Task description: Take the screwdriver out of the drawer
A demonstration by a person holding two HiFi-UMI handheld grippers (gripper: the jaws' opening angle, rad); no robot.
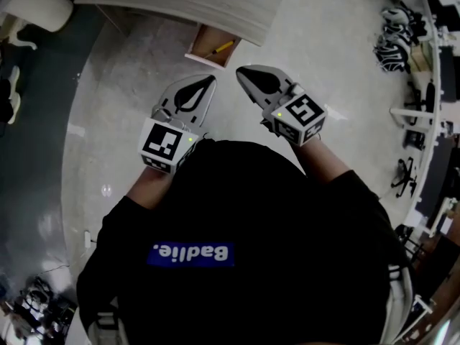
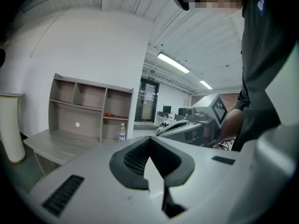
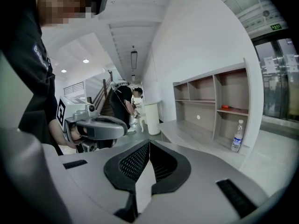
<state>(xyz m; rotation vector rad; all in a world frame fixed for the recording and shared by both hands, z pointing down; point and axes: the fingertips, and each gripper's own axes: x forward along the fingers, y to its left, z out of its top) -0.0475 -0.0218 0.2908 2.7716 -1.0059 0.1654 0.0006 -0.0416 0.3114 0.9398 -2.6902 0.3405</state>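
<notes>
ahead of both tongs, past a stretch of bare pale floor, a wooden drawer stands pulled out from the edge of a grey wood-grain desk. the screwdriver lies inside it, aslant across the drawer bottom, well apart from either pair of jaws. it shows as a thin yellow stroke, too small to tell handle from shaft.

the left gripper and the right gripper sit side by side close to the chest of a person in a black shirt. their tips point toward the drawer and lean slightly toward each other. in the left gripper view the pads are pressed together at the tip with nothing between them, and the right gripper view shows the same for the right one.

beyond the jaws in both gripper views, an open shelf unit stands on the desk. a small orange thing lies on one shelf and a water bottle stands at the unit's foot. a tall white cylinder stands far to the left of the left gripper. off to the right of the right gripper, a black chair stands by other desks.
</notes>
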